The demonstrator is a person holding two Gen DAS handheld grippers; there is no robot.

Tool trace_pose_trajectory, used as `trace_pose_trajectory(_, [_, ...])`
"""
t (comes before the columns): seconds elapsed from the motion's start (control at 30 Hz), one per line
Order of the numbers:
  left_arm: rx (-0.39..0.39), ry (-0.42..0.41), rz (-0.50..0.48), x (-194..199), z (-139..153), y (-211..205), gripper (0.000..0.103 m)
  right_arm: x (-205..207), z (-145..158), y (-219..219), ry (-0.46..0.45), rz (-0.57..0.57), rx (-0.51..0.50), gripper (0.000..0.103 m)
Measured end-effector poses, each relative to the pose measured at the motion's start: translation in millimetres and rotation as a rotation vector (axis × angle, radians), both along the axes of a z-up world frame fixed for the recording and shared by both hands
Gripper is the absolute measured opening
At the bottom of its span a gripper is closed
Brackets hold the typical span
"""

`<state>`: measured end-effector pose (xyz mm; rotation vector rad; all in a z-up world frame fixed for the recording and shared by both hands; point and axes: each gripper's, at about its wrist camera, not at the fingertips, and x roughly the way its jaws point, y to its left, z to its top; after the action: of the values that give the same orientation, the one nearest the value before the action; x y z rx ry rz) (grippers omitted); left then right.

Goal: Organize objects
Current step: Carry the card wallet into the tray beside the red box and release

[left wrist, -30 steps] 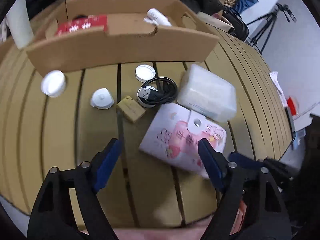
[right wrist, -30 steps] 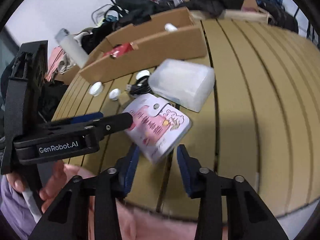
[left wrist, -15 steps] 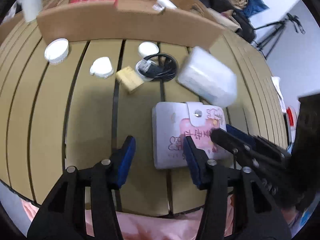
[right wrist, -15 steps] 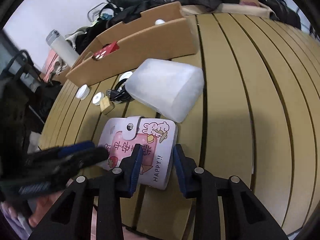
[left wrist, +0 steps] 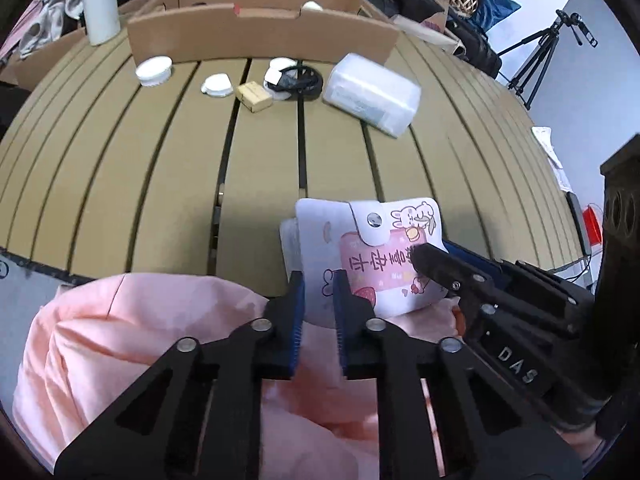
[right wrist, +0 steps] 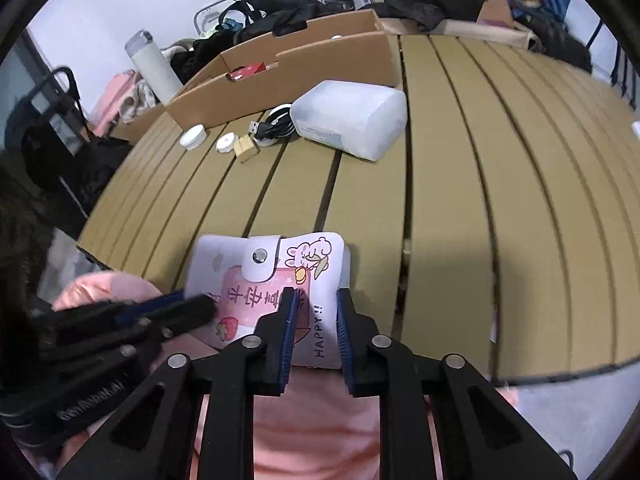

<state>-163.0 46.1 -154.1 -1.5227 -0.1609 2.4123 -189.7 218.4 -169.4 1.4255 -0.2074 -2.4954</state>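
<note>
The pink snap-button card wallet (left wrist: 372, 252) is pinched at the worktop (left wrist: 160, 168) edge by both left tongs (left wrist: 319, 280) and right tongs (right wrist: 313, 300).

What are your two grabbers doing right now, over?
Left gripper and right gripper: both shut on the card wallet. Wallet at near table edge, snap flap closed. Tissue pack and cardboard box far off, nothing in the way.
</note>
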Motion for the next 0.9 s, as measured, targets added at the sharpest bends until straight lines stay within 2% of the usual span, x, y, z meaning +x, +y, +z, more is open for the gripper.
trace_pose_trajectory(0.17, [0.080, 0.080, -0.011, 2, 36, -3, 0.009, 14, 44, 4, 0.109, -0.010, 0.010, 0.004])
trace_pose_trajectory(0.27, [0.081, 0.161, -0.025, -14, 74, 3, 0.009, 10, 74, 2, 0.142, 0.010, 0.022, 0.003])
trace_pose_trajectory(0.37, [0.115, 0.215, -0.026, -48, 119, -2, 0.008, -10, 114, -4, 0.203, 0.056, 0.030, 0.002])
trace_pose_trajectory(0.53, [0.185, 0.216, -0.013, -137, 169, -12, 0.008, -79, 184, -11, 0.281, 0.095, 0.044, 0.001])
trace_pose_trajectory(0.63, [0.177, 0.195, -0.003, -189, 176, -11, 0.008, -135, 204, -18, 0.265, 0.103, 0.058, 0.001])
trace_pose_trajectory(0.73, [0.131, 0.184, -0.011, -234, 166, -5, 0.008, -188, 200, -26, 0.220, 0.122, 0.092, 0.001])
trace_pose_trajectory(0.83, [0.104, 0.136, -0.019, -278, 128, 4, 0.008, -236, 170, -27, 0.142, 0.119, 0.112, 0.001])
trace_pose_trajectory(0.9, [0.094, 0.086, -0.014, -297, 97, 8, 0.008, -264, 135, -27, 0.083, 0.117, 0.149, 0.002])
